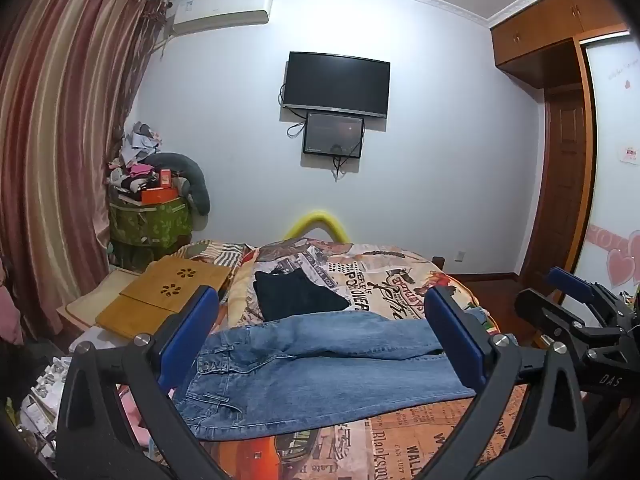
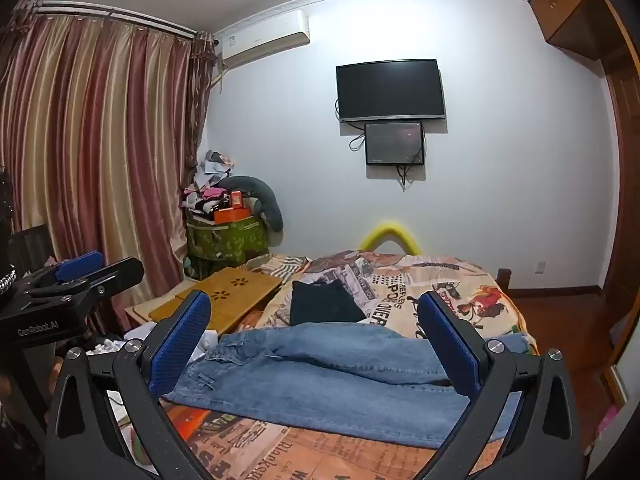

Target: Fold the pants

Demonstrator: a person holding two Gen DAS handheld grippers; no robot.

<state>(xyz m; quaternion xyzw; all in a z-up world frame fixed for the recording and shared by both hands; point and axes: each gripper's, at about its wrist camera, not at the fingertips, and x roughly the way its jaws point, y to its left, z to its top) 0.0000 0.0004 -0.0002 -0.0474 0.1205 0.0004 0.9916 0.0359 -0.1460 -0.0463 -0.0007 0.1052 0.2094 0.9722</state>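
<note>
Jeans (image 1: 320, 364) lie flat across the bed (image 1: 400, 448), waistband left, ready for folding. I hold both the left gripper (image 1: 320, 344) and the right gripper (image 2: 316, 344) above them, jaws wide and empty.

Your left wrist cam looks forward between its fingers, tilted slightly down, low over the bed (image 1: 400, 280). Right wrist cam sits just beside it, same heading. Both share the jeans (image 1: 320, 368), bed, TV (image 2: 390, 90) wall; each catches the other gripper at its edge.

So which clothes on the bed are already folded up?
The black garment, a small neat dark square farther back on the bed. The blue jeans in front lie spread out long, legs stretching sideways, not yet folded.
</note>
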